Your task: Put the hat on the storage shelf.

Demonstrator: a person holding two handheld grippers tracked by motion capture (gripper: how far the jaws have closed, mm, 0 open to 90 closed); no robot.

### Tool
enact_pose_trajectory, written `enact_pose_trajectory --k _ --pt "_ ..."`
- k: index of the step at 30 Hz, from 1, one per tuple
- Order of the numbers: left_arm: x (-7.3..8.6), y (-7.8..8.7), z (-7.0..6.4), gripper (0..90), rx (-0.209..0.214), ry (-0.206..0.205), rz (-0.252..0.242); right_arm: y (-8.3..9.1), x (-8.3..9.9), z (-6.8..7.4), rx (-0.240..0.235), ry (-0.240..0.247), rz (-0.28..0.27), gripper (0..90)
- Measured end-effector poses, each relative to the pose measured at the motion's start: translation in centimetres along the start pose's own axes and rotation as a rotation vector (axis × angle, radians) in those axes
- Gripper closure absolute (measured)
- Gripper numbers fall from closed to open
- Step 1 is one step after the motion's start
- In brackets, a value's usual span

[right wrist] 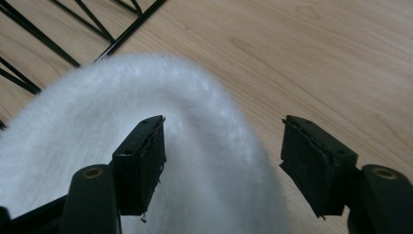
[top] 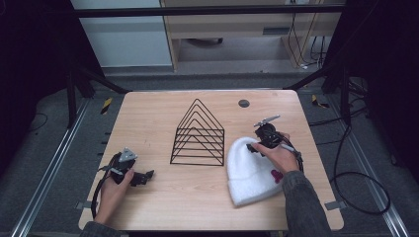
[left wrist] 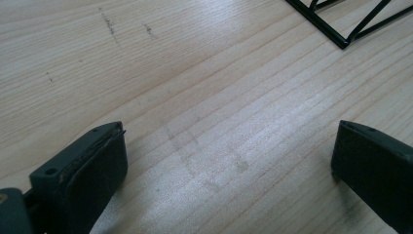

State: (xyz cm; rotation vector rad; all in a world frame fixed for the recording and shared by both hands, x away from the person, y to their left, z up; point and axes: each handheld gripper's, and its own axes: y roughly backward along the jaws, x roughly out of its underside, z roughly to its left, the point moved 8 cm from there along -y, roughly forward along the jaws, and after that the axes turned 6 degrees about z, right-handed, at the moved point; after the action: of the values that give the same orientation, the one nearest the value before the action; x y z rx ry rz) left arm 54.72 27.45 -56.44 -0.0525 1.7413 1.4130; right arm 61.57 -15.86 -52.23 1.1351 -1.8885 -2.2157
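Pale wooden table (top: 163, 190) under white hat (top: 249, 173), wire rack (top: 198, 134) behind.

— What sort of place is this?

— A lab or test room, not a home. The light wooden square table (top: 163, 192) stands alone on a grey carpeted floor (top: 44, 148), boxed in by a black metal frame (top: 207, 11) with slanted struts.

— Anything else?

— Silver metal floor rails (top: 47, 173) run along the left and right. Black cables (top: 356, 182) loop over the floor at the right, and more hang by the pale wooden cabinet (top: 237, 29) at the far side. Yellow-and-black hazard tape (top: 106, 105) marks the floor at the far left corner.
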Motion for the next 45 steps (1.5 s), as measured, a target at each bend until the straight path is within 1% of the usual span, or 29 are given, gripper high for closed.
enact_pose_trajectory --k 1,2,3,5,6,8,9,10,11,13,14,15,18,19,21,22,24,25,27,28,30,31,32,34,36,39,42,45 --pt "0.0 0.0 0.1 0.0 -0.003 -0.007 0.000 -0.4 0.0 0.0 -0.009 0.003 0.009 28.2" --pt "0.0 0.0 0.1 0.0 -0.002 -0.007 0.000 -0.4 0.0 0.0 -0.009 0.003 0.009 28.2" --pt "0.0 0.0 0.1 0.0 -0.002 -0.007 0.000 -0.5 0.0 0.1 -0.021 -0.010 0.006 26.9" --pt "0.0 0.0 0.1 0.0 -0.002 -0.007 0.000 -0.8 -0.1 0.1 -0.031 -0.007 0.005 27.7" --pt "0.0 0.0 0.1 0.0 -0.002 -0.007 0.000 -0.9 0.0 0.0 -0.027 -0.005 0.011 29.4" --pt "0.0 0.0 0.1 0.0 -0.003 -0.008 0.000 -1.1 0.1 0.1 -0.028 -0.009 0.022 35.8" --pt "0.0 0.0 0.1 0.0 -0.002 -0.007 0.000 -1.3 0.1 0.2 -0.034 -0.004 0.030 40.8" --pt "0.0 0.0 0.1 0.0 -0.002 -0.008 0.000 -1.3 0.1 0.2 -0.034 -0.004 0.030 40.8" --pt "0.0 0.0 0.1 0.0 -0.002 -0.007 0.000 -1.3 0.1 0.2 -0.033 -0.003 0.030 44.4" --pt "0.0 0.0 0.1 0.0 -0.002 -0.007 0.000 -1.5 0.1 0.3 -0.048 -0.002 0.031 50.0" --pt "0.0 0.0 0.0 0.0 -0.002 -0.005 0.000 -1.6 0.2 0.3 -0.046 0.002 0.034 53.1" --pt "0.0 0.0 0.0 0.0 -0.002 -0.007 0.000 -1.6 0.2 0.5 -0.047 -0.005 0.039 57.1" --pt "0.0 0.0 0.1 0.0 -0.002 -0.006 0.000 -1.4 0.3 0.7 -0.054 0.008 0.045 69.5" --pt "0.0 0.0 0.1 0.0 -0.002 -0.007 0.000 -1.3 0.4 0.7 -0.049 0.024 0.052 72.7" --pt "0.0 0.0 0.0 0.0 -0.001 -0.006 0.000 -1.0 0.4 0.7 -0.050 0.031 0.051 78.0" --pt "0.0 0.0 0.0 0.0 -0.001 -0.005 0.000 -0.8 0.4 0.8 -0.055 0.030 0.041 79.7" --pt "0.0 0.0 0.0 0.0 -0.001 -0.005 0.000 -0.2 0.5 1.0 -0.052 0.039 0.026 81.1" --pt "0.0 0.0 0.0 0.0 -0.001 -0.005 0.000 0.4 0.4 1.2 -0.053 0.037 0.006 81.4" --pt "0.0 0.0 0.0 0.0 -0.002 0.002 0.000 1.3 0.5 1.6 -0.050 0.052 -0.020 81.6" --pt "0.0 0.0 0.0 0.0 -0.004 -0.001 0.000 1.8 0.5 1.7 -0.048 0.062 -0.039 81.7" --pt "0.0 0.0 0.0 0.0 -0.006 0.002 0.001 2.8 0.6 1.9 -0.041 0.070 -0.067 81.7" --pt "0.0 0.0 0.0 0.0 -0.007 0.002 0.004 3.4 0.8 2.1 -0.044 0.056 -0.093 81.8" --pt "0.0 0.0 -0.1 0.0 -0.007 0.005 0.004 3.9 1.0 2.4 -0.047 0.057 -0.116 81.8" --pt "0.0 0.0 0.0 0.0 -0.008 0.002 0.004 4.8 1.4 2.7 -0.038 0.069 -0.144 81.9" --pt "0.0 0.0 0.0 0.0 -0.004 -0.001 0.003 6.1 1.6 3.1 -0.043 0.066 -0.183 82.1" --pt "-0.1 0.0 -0.1 0.0 -0.003 0.000 0.000 8.1 1.7 3.8 -0.035 0.078 -0.234 82.3" --pt "-0.1 0.0 -0.1 0.0 -0.007 0.010 0.009 9.7 1.9 4.6 -0.037 0.087 -0.271 82.3" --pt "-0.2 0.0 -0.2 0.8 -0.015 0.001 0.008 10.8 2.1 5.4 -0.031 0.095 -0.298 82.4"
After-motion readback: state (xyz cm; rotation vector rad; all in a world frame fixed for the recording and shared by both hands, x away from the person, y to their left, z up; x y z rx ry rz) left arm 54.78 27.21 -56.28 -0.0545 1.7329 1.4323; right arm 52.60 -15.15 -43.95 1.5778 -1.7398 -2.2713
